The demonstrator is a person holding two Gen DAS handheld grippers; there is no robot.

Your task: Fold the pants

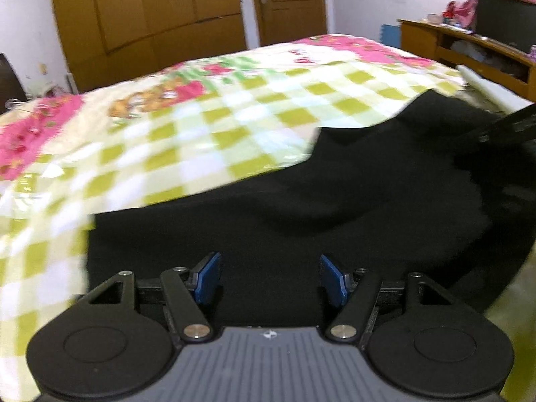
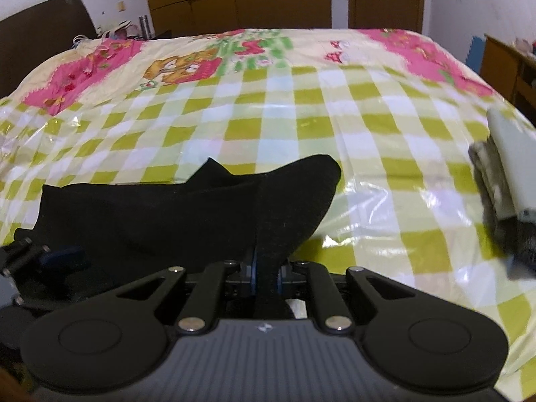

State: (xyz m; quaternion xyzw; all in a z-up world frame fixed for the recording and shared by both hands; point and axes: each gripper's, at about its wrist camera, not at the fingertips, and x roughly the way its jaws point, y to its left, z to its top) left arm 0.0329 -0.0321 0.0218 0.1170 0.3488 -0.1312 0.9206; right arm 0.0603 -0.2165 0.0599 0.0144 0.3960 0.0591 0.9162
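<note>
Pants (image 2: 187, 214), black and bunched, lie on the checked bedsheet (image 2: 301, 124), filling the lower middle of the right wrist view from about 9 o'clock across to its centre. The right gripper (image 2: 266, 276) has its jaws clenched on a fold of the pants, which rises from between the blue pads toward 12 o'clock. The left gripper (image 1: 269, 279) has its jaws spread wide, gripping nothing, blue pads (image 1: 209, 276) poised over the dark cloth. In the left wrist view the pants (image 1: 335, 207) spread from 6 o'clock toward 3 o'clock. A grey and cream bundle (image 2: 502, 181) lies at 3 o'clock on the sheet, apart from the pants.
</note>
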